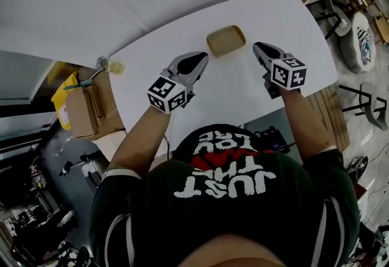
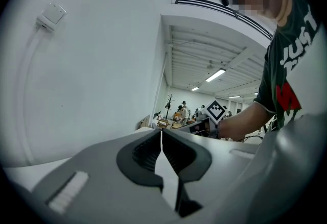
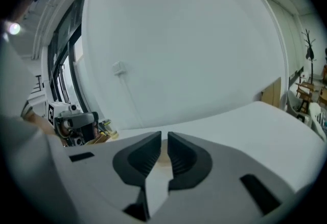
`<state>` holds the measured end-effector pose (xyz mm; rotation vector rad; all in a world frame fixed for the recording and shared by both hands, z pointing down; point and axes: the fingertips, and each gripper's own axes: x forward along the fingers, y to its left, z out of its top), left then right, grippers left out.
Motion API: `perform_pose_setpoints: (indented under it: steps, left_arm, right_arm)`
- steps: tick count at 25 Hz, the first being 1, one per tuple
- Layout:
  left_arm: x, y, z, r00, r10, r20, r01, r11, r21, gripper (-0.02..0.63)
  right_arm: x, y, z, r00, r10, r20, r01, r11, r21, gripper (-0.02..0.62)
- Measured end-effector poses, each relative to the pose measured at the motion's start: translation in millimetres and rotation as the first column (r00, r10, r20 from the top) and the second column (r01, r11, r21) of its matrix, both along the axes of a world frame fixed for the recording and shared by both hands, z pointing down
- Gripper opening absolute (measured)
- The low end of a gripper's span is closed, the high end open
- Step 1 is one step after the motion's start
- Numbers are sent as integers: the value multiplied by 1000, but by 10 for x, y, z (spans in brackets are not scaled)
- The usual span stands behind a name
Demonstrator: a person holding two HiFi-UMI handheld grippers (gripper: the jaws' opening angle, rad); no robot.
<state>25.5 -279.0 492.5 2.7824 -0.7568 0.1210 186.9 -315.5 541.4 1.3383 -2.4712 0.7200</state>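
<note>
A shallow tan square dish (image 1: 225, 41) lies on the white table (image 1: 304, 28) ahead of both grippers. My left gripper (image 1: 202, 56) hovers just to its left, tips close to the dish's near left corner, jaws shut on nothing. My right gripper (image 1: 258, 47) is just to the dish's right, also shut and empty. In the left gripper view the jaws (image 2: 161, 132) meet at the tips, and the right gripper's marker cube (image 2: 217, 110) shows beyond. In the right gripper view a sliver of the tan dish (image 3: 162, 157) shows through the thin slit of my right gripper (image 3: 163, 136).
A cardboard box (image 1: 85, 104) with a yellow item (image 1: 62, 100) stands off the table's left end. A small cup (image 1: 102, 63) and a pale round object (image 1: 116, 67) sit at the table's left corner. Chairs (image 1: 358, 41) stand to the right. A white wall runs behind the table.
</note>
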Motion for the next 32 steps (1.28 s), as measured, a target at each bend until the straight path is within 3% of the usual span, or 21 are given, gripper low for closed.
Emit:
perform_pose_setpoints:
  steps: [5, 9, 14, 20, 24, 29, 32]
  left_arm:
    - [84, -108, 250, 1000, 10, 19, -9, 999, -33, 18]
    - [136, -166, 459, 999, 16, 30, -14, 998, -64, 18]
    - [190, -184, 696, 999, 23, 38, -19, 994, -104, 18]
    - [206, -238, 883, 999, 22, 42, -16, 990, -138, 18]
    - [236, -234, 926, 999, 20, 39, -14, 989, -148, 18]
    - [230, -199, 981, 999, 18, 36, -12, 986, -164, 18]
    - [210, -206, 1000, 999, 15, 38, -8, 986, -169, 18]
  right_arm:
    - [60, -127, 606, 990, 77, 121, -53, 981, -189, 9]
    - [115, -168, 1142, 954, 175, 243, -75, 925, -372, 95]
    - [93, -170, 1570, 885, 275, 376, -52, 861, -506, 124]
    - [43, -261, 1776, 798, 356, 487, -22, 824, -566, 141]
    - [-1, -283, 1838, 759, 380, 529, 2, 810, -586, 141]
    - [-55, -305, 1879, 681, 427, 595, 30, 795, -606, 140]
    - [-34, -313, 1888, 648, 440, 621, 35, 798, -602, 66]
